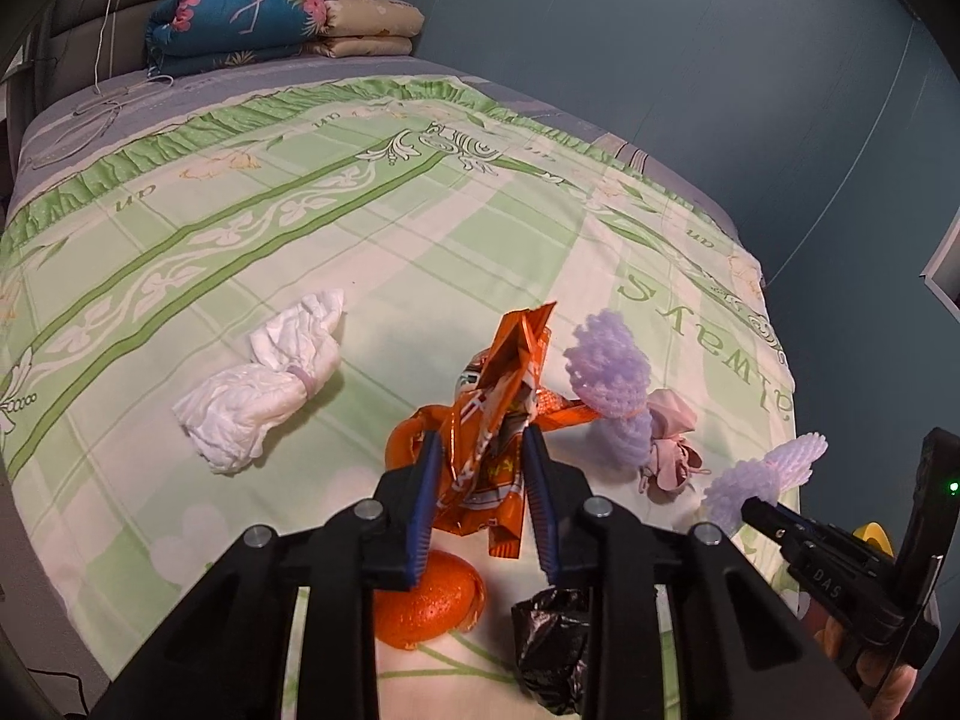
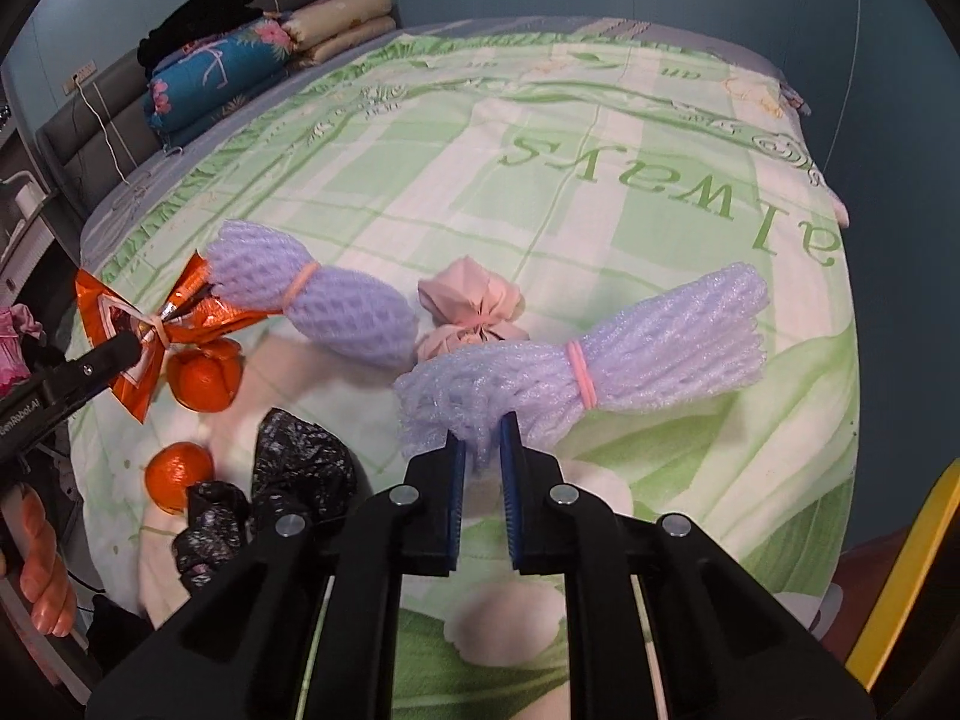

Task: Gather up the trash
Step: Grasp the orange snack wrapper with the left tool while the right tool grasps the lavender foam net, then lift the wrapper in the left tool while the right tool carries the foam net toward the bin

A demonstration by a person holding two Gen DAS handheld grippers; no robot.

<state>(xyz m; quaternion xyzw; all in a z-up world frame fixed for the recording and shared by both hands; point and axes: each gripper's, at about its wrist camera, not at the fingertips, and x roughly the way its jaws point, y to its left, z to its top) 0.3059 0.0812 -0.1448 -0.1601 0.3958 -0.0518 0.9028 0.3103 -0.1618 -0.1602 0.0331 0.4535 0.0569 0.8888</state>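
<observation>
Both claws loaded, most of the trash still on the bed

The left gripper (image 1: 480,468) is clenched on the orange snack wrapper (image 1: 498,414), held just off the green bedspread (image 1: 300,228); the right gripper (image 2: 483,450) pinches one end of a purple foam net (image 2: 576,360), its far end apparently still lying on the cover. No bin shows in either view, so I judge nothing is collected yet. Around the wrapper remain a white tissue bundle (image 1: 264,396) to its left, two orange peels (image 2: 204,378) and a black bag (image 2: 300,468) below it, and a second foam net (image 2: 312,306) and pink wad (image 2: 468,312) to its right
</observation>
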